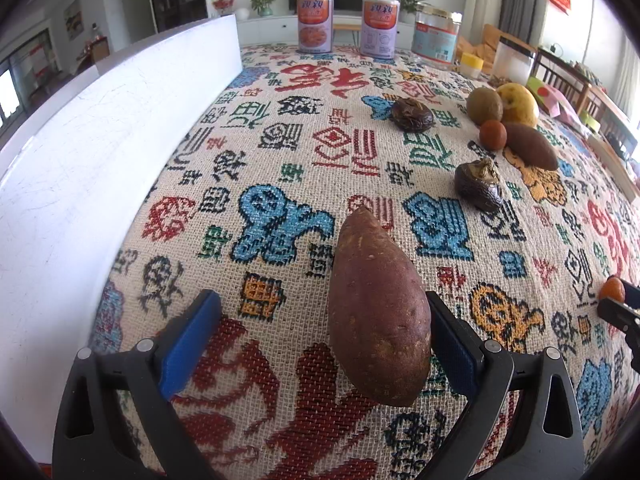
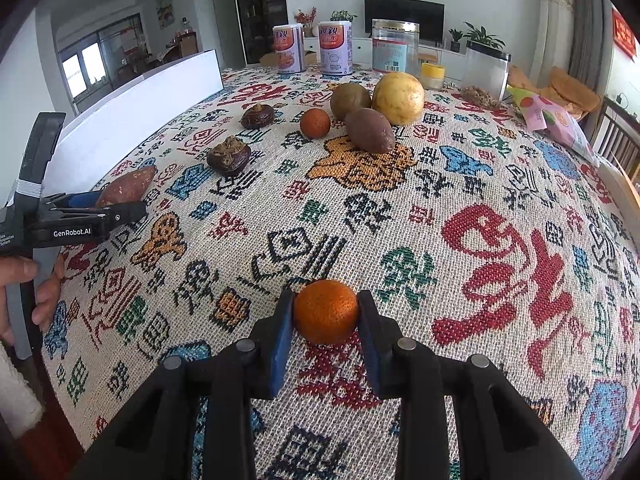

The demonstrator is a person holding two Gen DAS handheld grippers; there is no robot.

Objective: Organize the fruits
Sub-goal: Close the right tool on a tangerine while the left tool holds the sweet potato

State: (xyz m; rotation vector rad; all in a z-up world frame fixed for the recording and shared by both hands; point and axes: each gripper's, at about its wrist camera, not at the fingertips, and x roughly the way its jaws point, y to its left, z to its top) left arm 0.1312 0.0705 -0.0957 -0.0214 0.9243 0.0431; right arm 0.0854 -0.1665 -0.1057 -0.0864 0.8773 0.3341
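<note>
Both wrist views face down over one tablecloth (image 1: 280, 168).

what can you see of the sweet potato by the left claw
The sweet potato is reddish-brown, rough and speckled, and spindle-shaped with pointed ends. It lies lengthwise on the woven patterned tablecloth, between the open fingers of the left claw. Its right flank sits against the right blue pad; the left pad stands well clear.

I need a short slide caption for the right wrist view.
Right gripper clamps a small orange above the patterned tablecloth.
</note>
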